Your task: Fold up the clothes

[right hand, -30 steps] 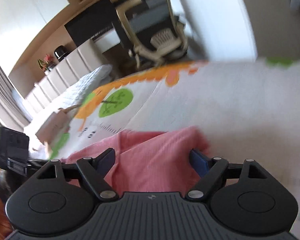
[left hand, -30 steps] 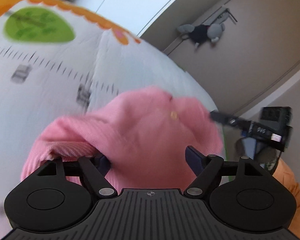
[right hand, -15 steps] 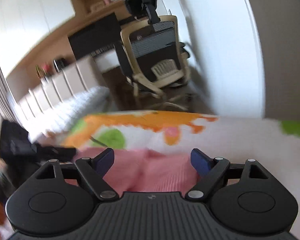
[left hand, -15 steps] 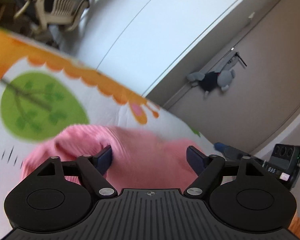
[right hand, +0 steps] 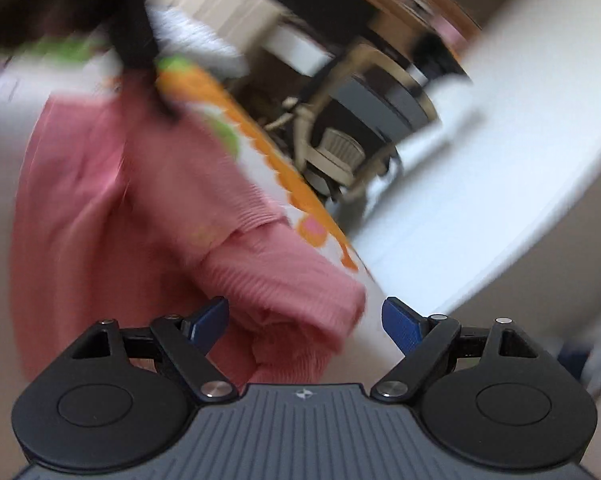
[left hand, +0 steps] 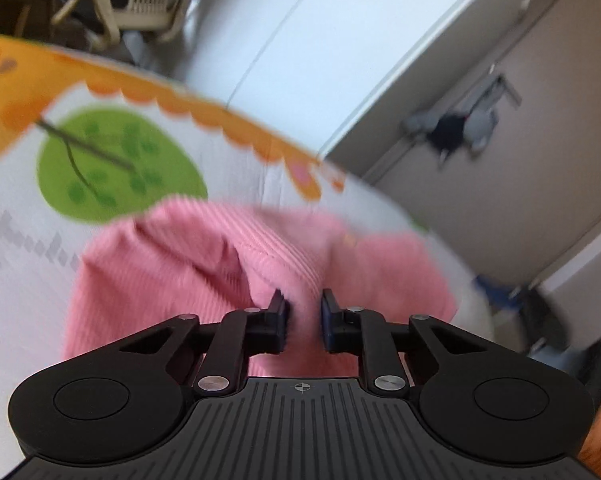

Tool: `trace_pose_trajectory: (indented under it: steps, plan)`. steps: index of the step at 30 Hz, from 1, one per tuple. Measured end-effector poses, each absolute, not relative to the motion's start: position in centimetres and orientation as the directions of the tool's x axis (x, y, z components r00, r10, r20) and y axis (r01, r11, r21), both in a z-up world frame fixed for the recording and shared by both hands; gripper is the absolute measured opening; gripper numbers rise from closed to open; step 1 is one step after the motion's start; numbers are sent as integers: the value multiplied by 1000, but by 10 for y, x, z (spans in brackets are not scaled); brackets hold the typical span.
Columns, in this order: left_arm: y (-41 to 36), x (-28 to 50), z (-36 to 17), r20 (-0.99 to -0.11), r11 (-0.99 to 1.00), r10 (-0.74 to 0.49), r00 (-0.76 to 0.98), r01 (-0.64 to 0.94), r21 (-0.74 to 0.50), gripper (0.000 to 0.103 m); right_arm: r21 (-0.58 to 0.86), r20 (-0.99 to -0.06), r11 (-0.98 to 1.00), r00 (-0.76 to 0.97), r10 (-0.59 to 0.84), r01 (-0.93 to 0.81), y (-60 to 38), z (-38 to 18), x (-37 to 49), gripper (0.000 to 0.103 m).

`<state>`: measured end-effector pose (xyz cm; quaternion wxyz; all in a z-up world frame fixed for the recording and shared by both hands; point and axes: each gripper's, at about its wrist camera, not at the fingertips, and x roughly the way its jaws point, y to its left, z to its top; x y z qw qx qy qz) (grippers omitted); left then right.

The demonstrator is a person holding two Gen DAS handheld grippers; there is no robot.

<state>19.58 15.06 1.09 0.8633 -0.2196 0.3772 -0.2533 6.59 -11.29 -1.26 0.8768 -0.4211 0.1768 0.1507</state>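
Note:
A pink ribbed garment (left hand: 204, 268) lies bunched on a white mat (left hand: 16, 280) printed with a green tree and an orange scalloped border. In the left wrist view my left gripper (left hand: 304, 312) is shut on a raised fold of this pink cloth. The right wrist view shows the same pink garment (right hand: 112, 208), blurred, with a ribbed sleeve end reaching between the fingers. My right gripper (right hand: 304, 320) is open, its blue pads either side of that sleeve end without pinching it.
A beige office chair (right hand: 340, 148) stands past the mat's orange border (right hand: 260, 140), beside a white cabinet wall (left hand: 340, 40). A grey and black stuffed toy (left hand: 456, 128) hangs on a beige door. The other gripper shows dark and blurred at far right (left hand: 548, 320).
My left gripper has shut on a fold of the pink garment; it was open before. The right gripper stayed open and swung round, so its view now tilts across the garment.

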Motion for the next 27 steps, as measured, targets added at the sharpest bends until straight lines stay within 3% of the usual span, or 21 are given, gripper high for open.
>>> trace_pose_trajectory:
  steps: [3,6,8,10,11,13,15,16,17,19,20,24,27]
  plan:
    - [175,188,29,-520,803,-555,649,255,-538,10,-685,-480,553,865,147,-474,-95,-20,67,84]
    - [195,181,23,-573,850,-477,667,183,-494,8,-468,-576,686,781,242,-558,-102,1,67,84]
    - [205,173,10,-571,826,-518,637,199,-527,12,-279,-610,778,730,310,-563,-117,21,68,84]
    - [206,169,0,-533,758,-603,593,219,-614,34,-77,-618,855,698,362,-513,-140,39,74,84]
    - [202,168,-3,-519,736,-628,581,226,-637,54,31,-618,885,687,383,-465,-154,46,80,84]
    - [187,170,-5,-507,714,-659,556,250,-654,64,177,-605,912,690,398,-370,-180,51,89,84]
    - [164,174,-8,-512,710,-673,533,272,-650,81,219,-593,928,715,371,-300,-199,50,96,84]
    - [151,178,-9,-532,725,-663,527,274,-632,83,224,-591,936,726,353,-273,-205,48,97,84]
    - [140,182,-12,-557,745,-647,521,273,-609,80,226,-592,941,731,339,-254,-209,45,97,84]
    - [118,188,-15,-604,786,-608,516,280,-551,41,253,-596,940,729,337,-228,-214,39,98,84]
    - [112,190,-12,-609,797,-596,524,288,-532,12,258,-597,941,729,334,-220,-214,36,99,84]
    - [122,175,42,-439,728,-669,600,407,-552,11,244,-572,945,755,322,-218,-217,44,97,84]
    - [143,160,63,-390,722,-666,636,420,-549,11,274,-543,934,765,346,-228,-222,53,95,84]
